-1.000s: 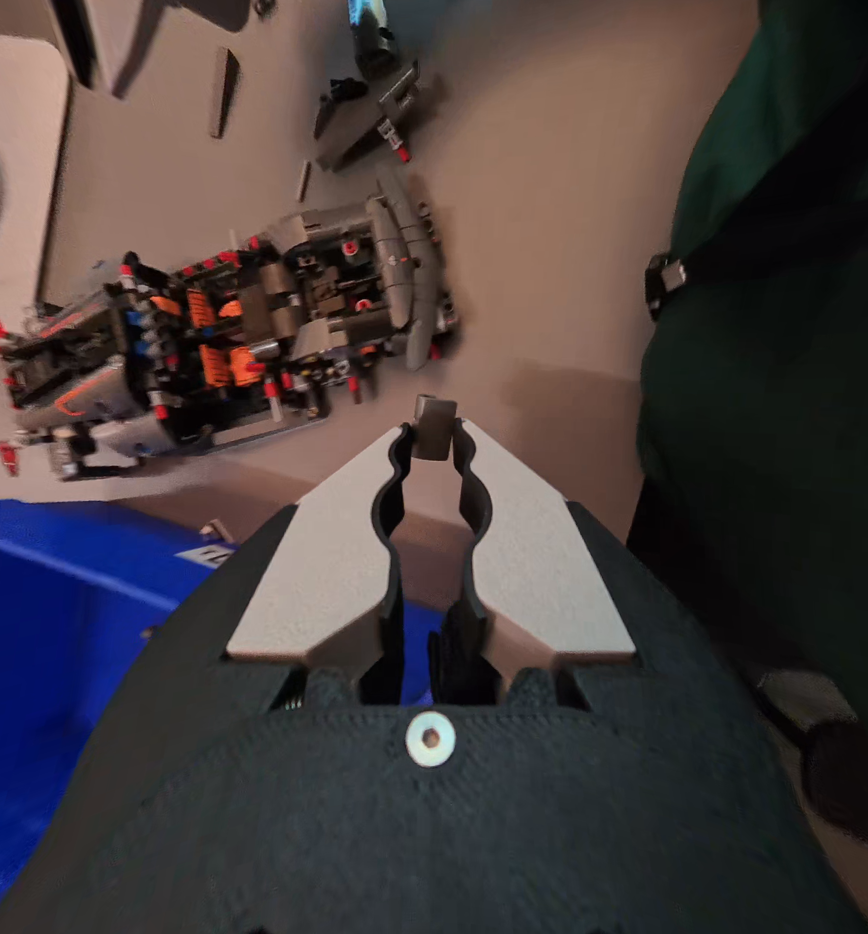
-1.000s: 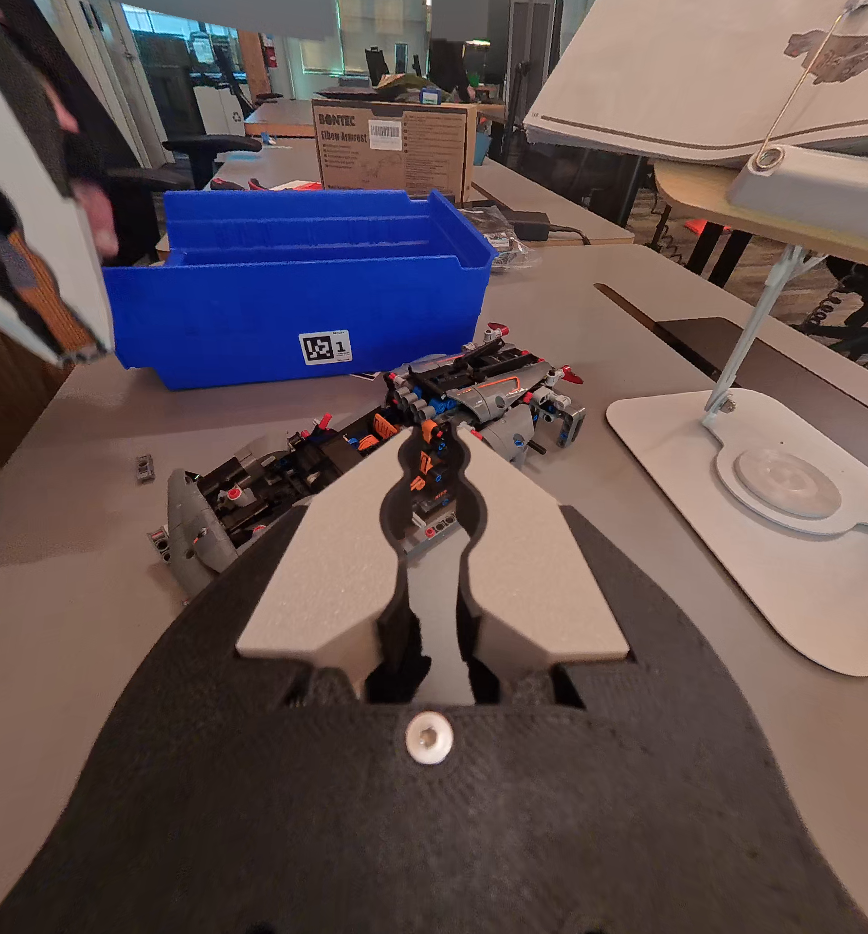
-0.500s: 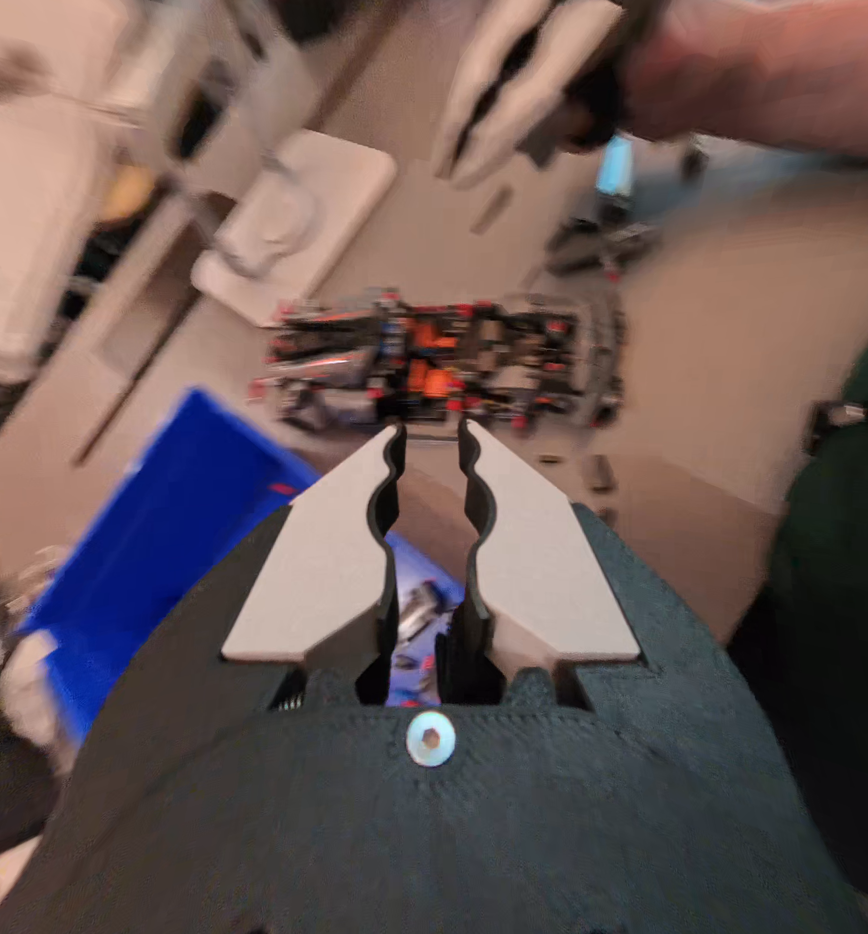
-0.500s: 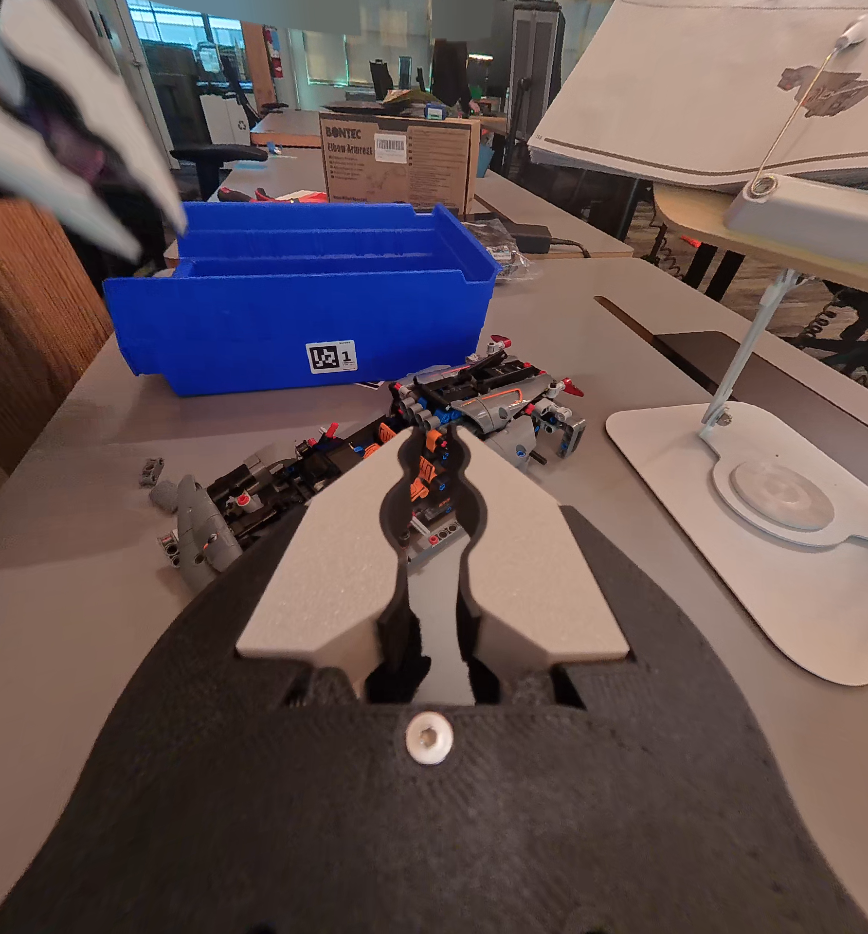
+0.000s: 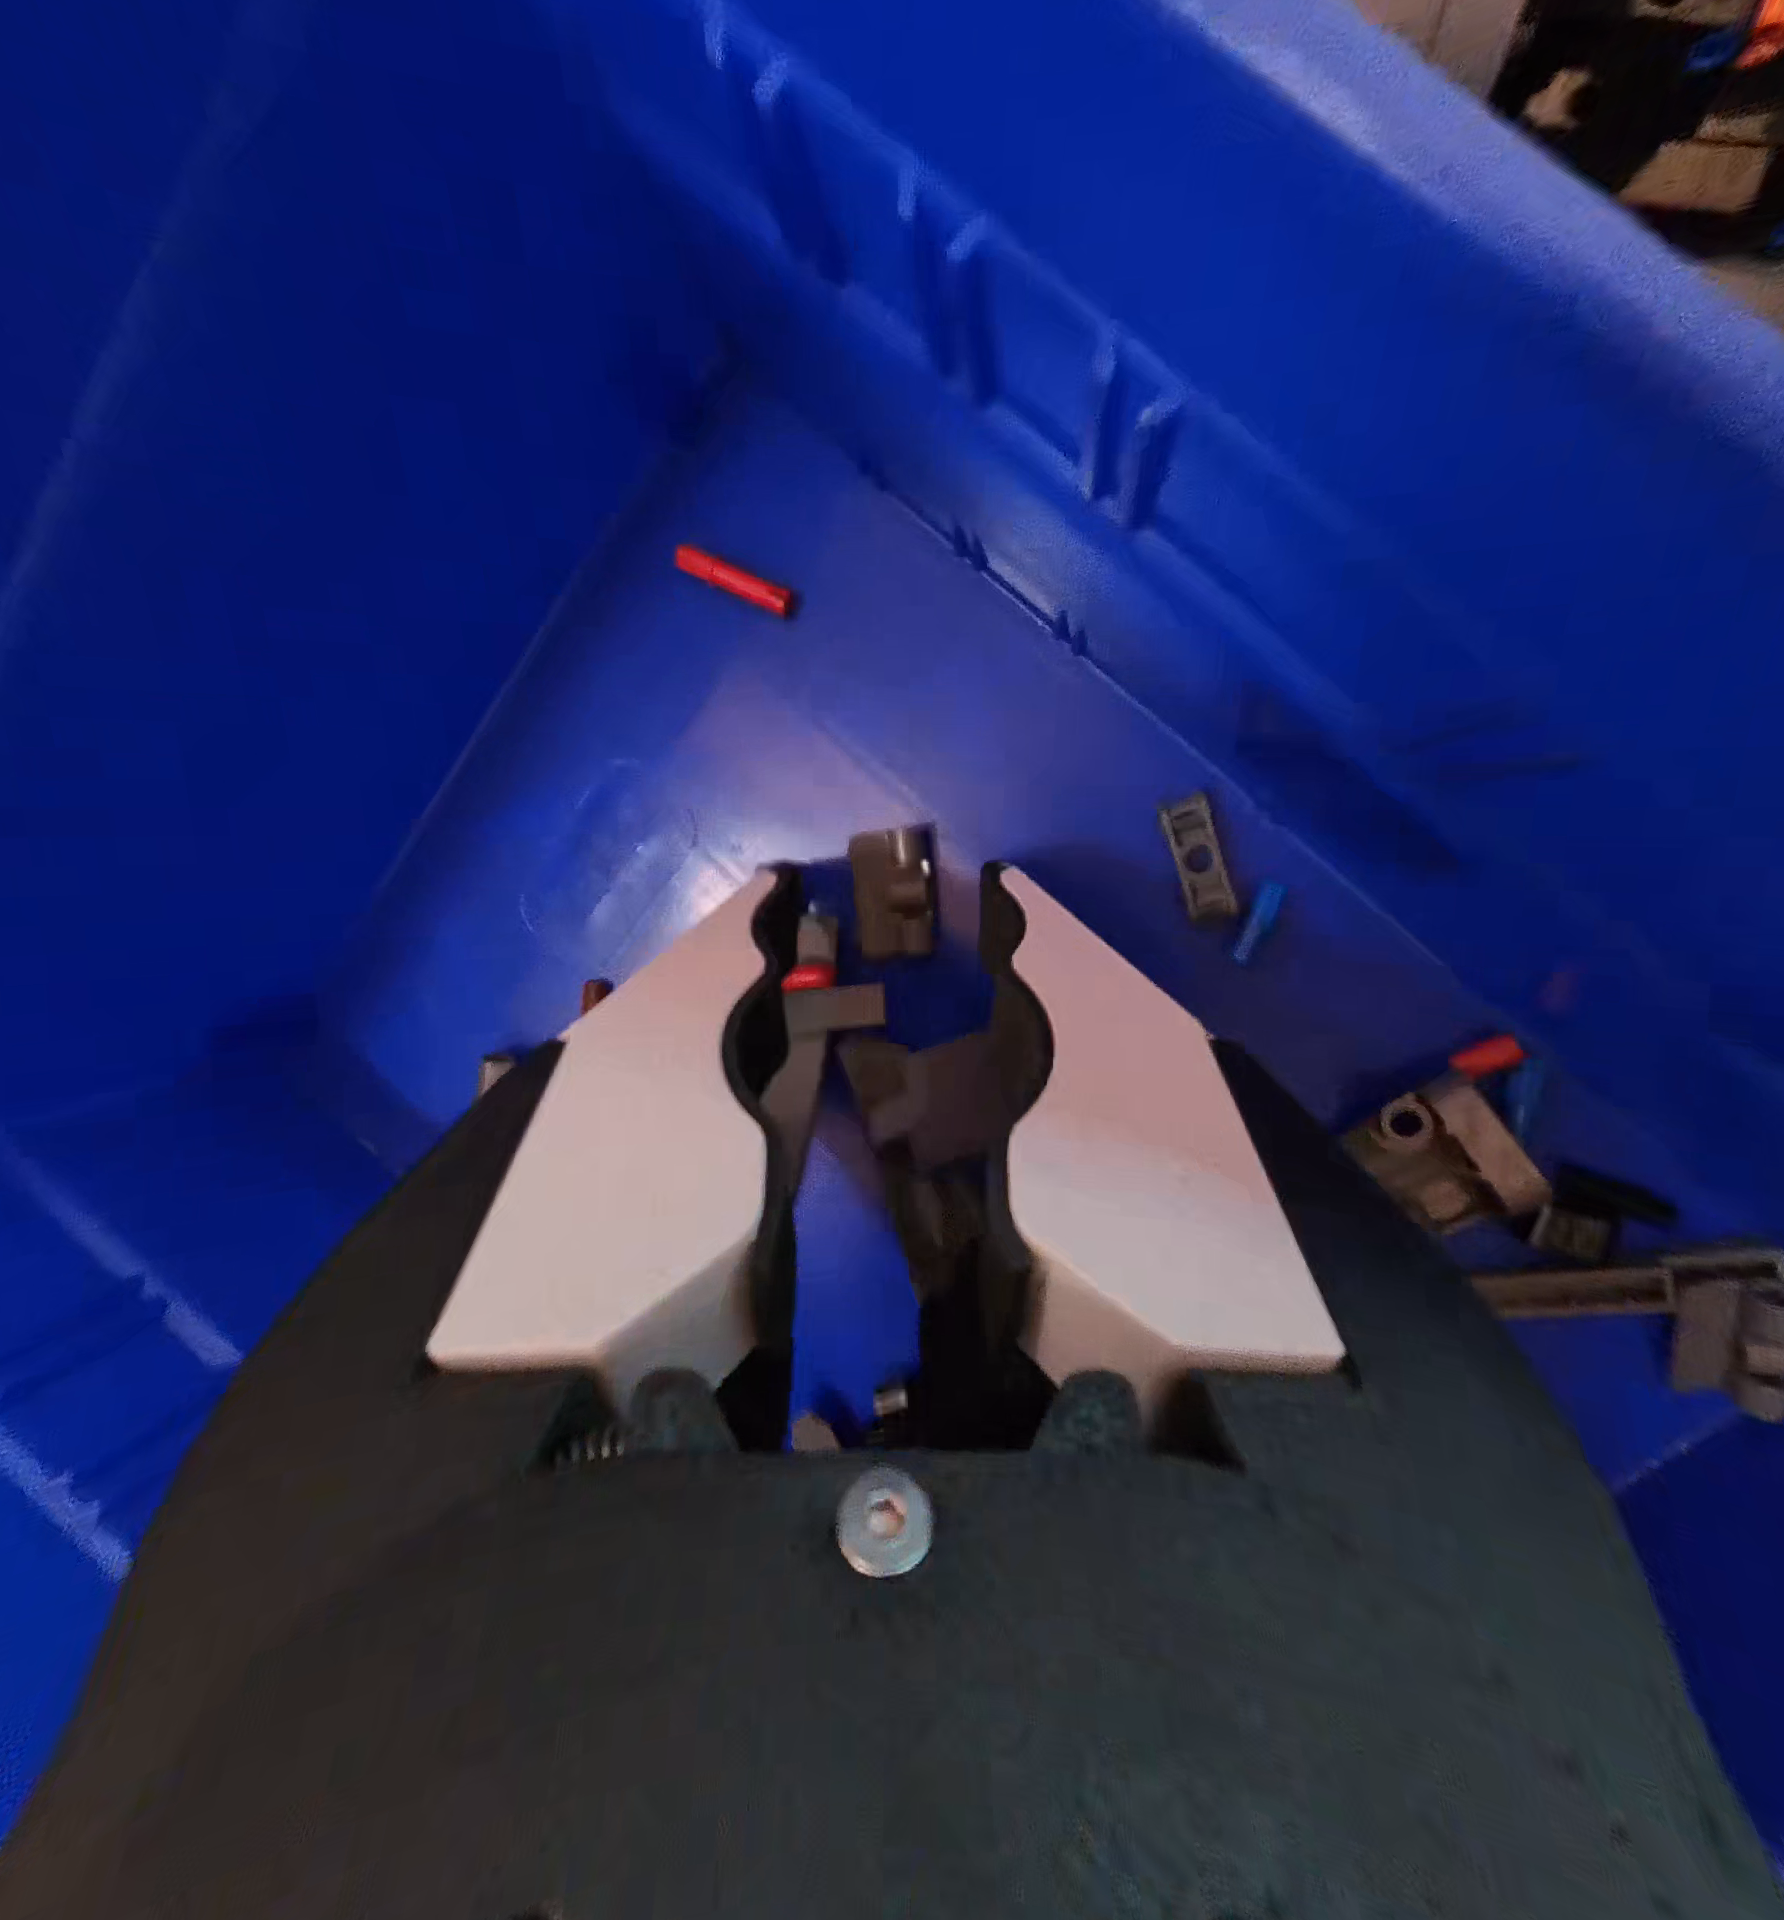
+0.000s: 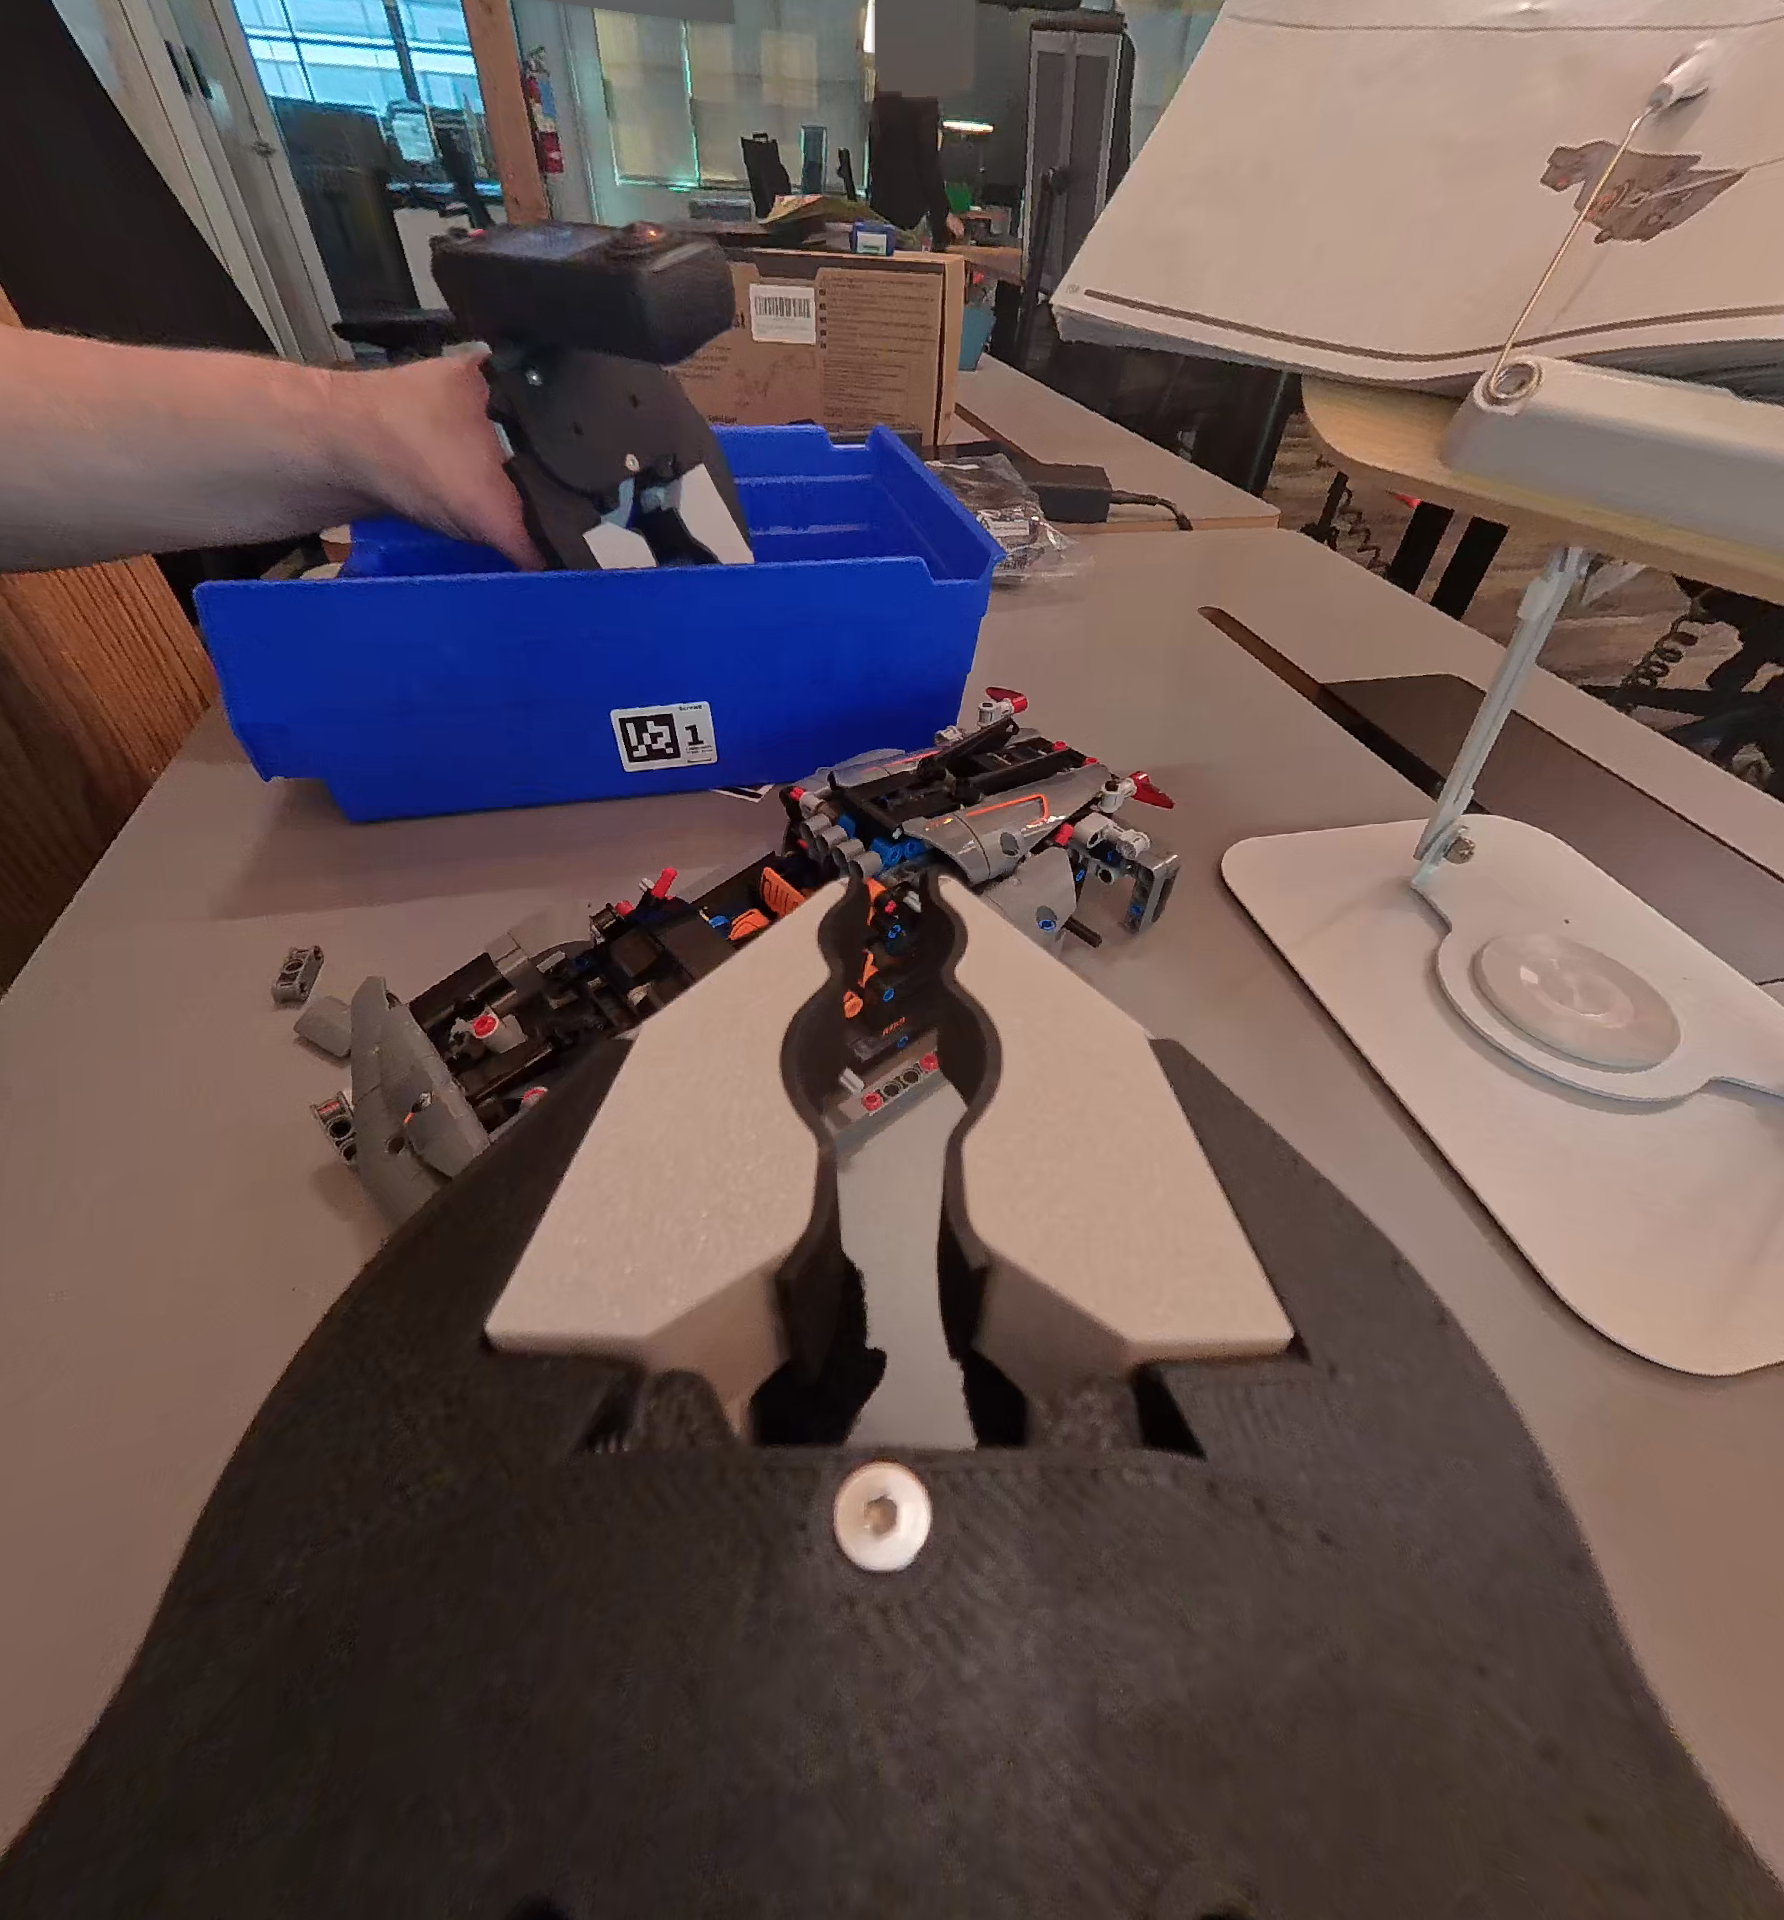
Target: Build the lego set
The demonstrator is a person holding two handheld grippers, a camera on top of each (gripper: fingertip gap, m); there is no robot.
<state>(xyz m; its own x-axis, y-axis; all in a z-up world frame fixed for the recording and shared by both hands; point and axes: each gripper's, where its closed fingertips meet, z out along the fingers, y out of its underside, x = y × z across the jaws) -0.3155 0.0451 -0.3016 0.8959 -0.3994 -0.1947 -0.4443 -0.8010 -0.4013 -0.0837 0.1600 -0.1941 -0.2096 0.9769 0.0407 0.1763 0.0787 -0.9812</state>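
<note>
Reaching into the blue bin (image 5: 1283, 416) with left gripper (image 5: 888, 883) spread, empty, over a dark grey piece (image 5: 893, 894); best centred before closing; right gripper (image 6: 893, 894) parted, empty, above the lego model (image 6: 971, 831) on the table (image 6: 140, 1247).

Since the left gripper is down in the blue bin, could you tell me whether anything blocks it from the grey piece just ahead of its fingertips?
Nothing visible does. The left gripper is open inside the blue bin, and the grey piece lies on the bin floor between its fingertips. Other loose pieces lie off to one side, by the wall.
</note>
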